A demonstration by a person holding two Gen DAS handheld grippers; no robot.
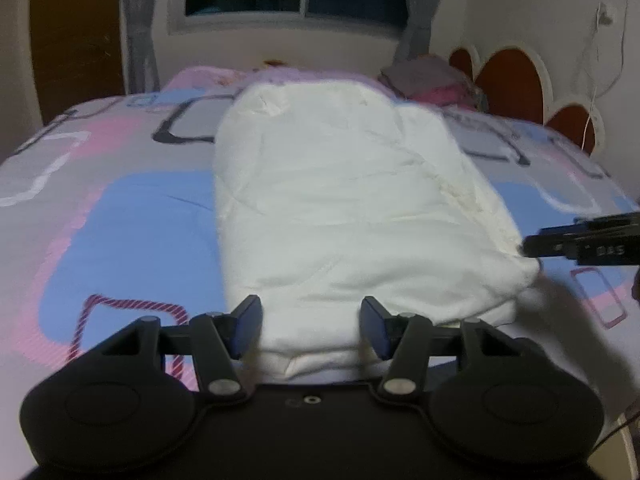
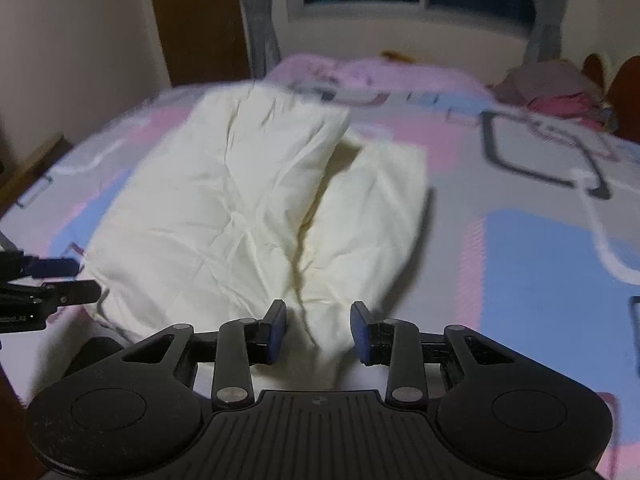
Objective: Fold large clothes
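**One lengthwise fold in, cross folds still ahead**

We see the garment [image 1: 352, 216], a cream piece that looks like trousers, lying along the middle of the left wrist frame on the patterned bed cover [image 1: 132, 208]. In the right wrist frame the garment [image 2: 224, 208] fills the centre left, one leg laid partly over the other with a dark gap between them toward the top, so we judge the first lengthwise fold roughly made but not squared.

Our left gripper [image 1: 310, 326] sits at the bottom centre, its jaws parted around the near hem; we cannot tell whether the pads press the cloth. Our right gripper [image 2: 318, 332] at the bottom centre straddles a raised ridge of fabric with jaws partly parted, and again we cannot tell if it pinches.

What is left, as we judge it: align the legs, then fold the near end toward the far end, perhaps twice. The cloth is still full length.
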